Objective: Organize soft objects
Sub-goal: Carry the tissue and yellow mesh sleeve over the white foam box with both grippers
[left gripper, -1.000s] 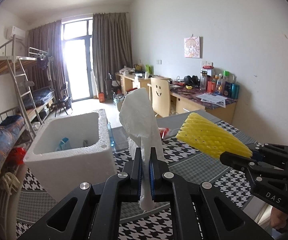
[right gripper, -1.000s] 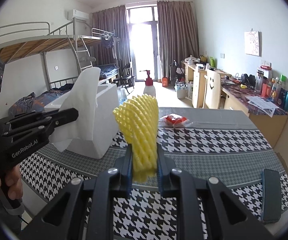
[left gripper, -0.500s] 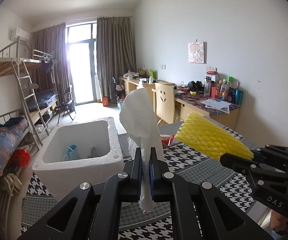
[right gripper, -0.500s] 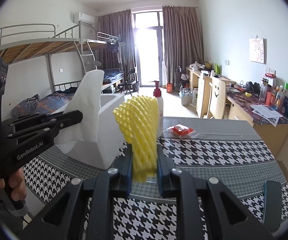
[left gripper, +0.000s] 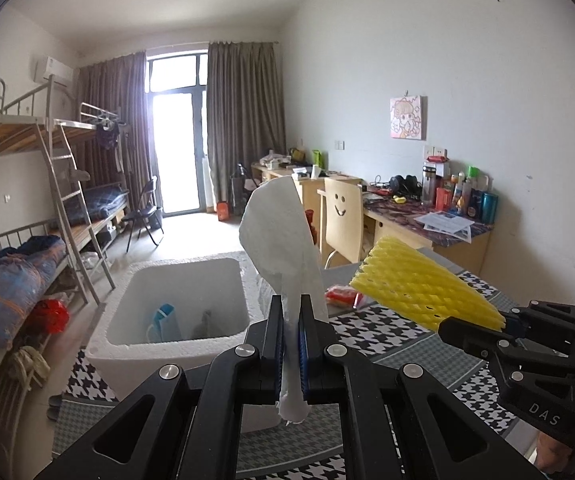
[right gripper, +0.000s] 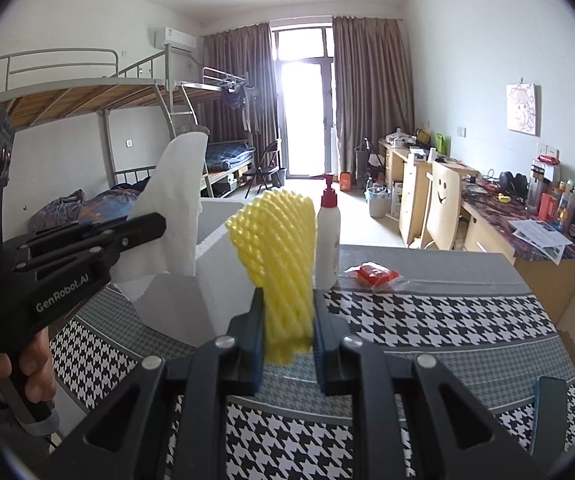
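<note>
two tools up over the houndstooth tabletop (right gripper: pixel 427 320). left tool (left gripper: pixel 292 344) clamped tight on white tissue (left gripper: pixel 279 236), held above white foam box (left gripper: pixel 175 340). right tool (right gripper: pixel 288 332) pinches yellow foam net (right gripper: pixel 277 248), narrow gap. pump bottle (right gripper: pixel 327 240) and red packet (right gripper: pixel 373 273) sit behind on tabletop.

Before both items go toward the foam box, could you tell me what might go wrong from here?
1. The left tongs pinch only the white tissue's thin lower end, so it could slip or tear.
2. The yellow foam net, held in the right tongs, might brush the pump bottle close beside it and tip it.
</note>
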Demonstrator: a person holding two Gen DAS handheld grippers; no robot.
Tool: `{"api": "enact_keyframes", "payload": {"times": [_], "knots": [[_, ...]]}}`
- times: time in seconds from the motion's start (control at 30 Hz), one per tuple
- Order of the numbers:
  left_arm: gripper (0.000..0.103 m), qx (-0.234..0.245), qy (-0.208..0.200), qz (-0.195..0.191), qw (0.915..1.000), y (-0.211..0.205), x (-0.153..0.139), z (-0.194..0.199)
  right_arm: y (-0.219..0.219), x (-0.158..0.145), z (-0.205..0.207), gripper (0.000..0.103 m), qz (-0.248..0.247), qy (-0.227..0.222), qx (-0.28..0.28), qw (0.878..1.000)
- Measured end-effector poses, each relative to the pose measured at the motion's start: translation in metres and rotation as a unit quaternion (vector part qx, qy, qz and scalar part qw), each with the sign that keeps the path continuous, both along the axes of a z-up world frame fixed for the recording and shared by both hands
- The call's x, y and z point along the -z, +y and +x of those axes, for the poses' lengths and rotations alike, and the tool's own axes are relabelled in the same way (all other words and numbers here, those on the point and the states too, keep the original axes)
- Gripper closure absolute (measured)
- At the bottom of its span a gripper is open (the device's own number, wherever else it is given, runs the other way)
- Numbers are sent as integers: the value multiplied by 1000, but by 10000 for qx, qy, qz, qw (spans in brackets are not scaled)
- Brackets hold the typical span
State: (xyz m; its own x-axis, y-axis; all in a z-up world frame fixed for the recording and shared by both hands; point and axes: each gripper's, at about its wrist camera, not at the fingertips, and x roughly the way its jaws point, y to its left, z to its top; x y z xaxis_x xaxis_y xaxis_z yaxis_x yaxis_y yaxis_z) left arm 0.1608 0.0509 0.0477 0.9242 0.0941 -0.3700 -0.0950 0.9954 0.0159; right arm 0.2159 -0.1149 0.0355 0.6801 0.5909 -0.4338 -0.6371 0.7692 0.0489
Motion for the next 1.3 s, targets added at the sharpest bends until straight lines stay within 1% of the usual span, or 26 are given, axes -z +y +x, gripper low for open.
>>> {"api": "enact_keyframes", "payload": {"times": [0.4,0.83,1.17,1.3], "knots": [[96,-138,-101,1,9999,10,-9,5,13,-8,7,79,27,-23,-117,9999],[96,-451,-111,-49,9989,29,-11,15,31,-15,17,79,-72,12,-279,9996],[96,-656,16,-151,9977,47,-8,30,52,-20,21,79,-195,11,-456,9988],[96,-757,101,-186,9969,54,-4,36,58,-21,23,79,-135,-10,-631,9979]]}}
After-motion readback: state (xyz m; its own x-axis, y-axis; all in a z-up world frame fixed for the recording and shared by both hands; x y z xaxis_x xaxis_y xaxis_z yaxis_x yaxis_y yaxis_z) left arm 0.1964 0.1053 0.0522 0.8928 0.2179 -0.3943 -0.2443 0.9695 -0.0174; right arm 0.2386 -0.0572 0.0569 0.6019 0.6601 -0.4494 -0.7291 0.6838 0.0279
